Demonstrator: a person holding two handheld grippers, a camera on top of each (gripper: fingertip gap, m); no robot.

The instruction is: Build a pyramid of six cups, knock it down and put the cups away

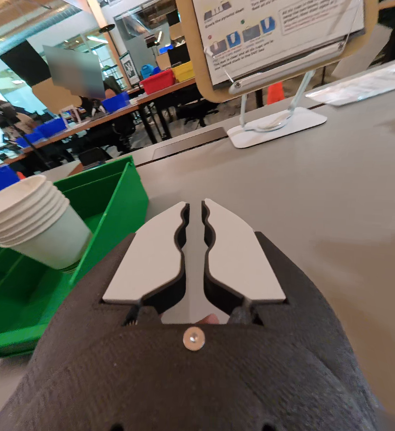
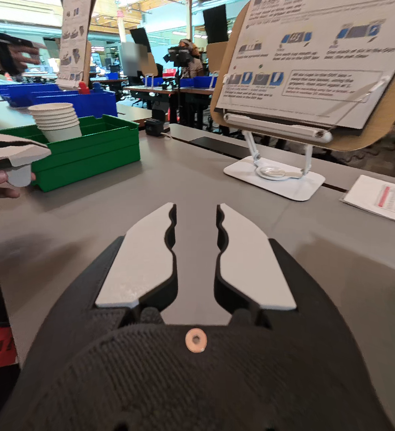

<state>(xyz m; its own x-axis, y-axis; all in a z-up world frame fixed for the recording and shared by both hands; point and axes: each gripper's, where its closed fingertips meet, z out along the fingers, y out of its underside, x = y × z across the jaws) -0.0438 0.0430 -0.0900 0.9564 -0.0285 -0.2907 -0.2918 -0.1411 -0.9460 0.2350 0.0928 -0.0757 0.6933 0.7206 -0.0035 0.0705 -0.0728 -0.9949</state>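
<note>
A stack of several white paper cups (image 1: pixel 35 224) leans tilted in a green bin (image 1: pixel 112 210) on the grey table, at the left of the left wrist view. My left gripper (image 1: pixel 195 204) hovers over the table just right of the bin, jaws nearly closed with a thin gap, holding nothing. My right gripper (image 2: pixel 196 207) is open and empty above the bare table. In the right wrist view the cup stack (image 2: pixel 57 121) and green bin (image 2: pixel 87 156) are far left. The left gripper's body, held by a hand, shows at that view's left edge, in front of the bin.
A white stand (image 2: pixel 275 179) holds an instruction board at the back right; it also shows in the left wrist view (image 1: pixel 278 126). A paper sheet (image 2: pixel 383 203) lies at the right. Blue bins (image 2: pixel 52 98) and a small black device (image 2: pixel 154 127) sit behind the green bin.
</note>
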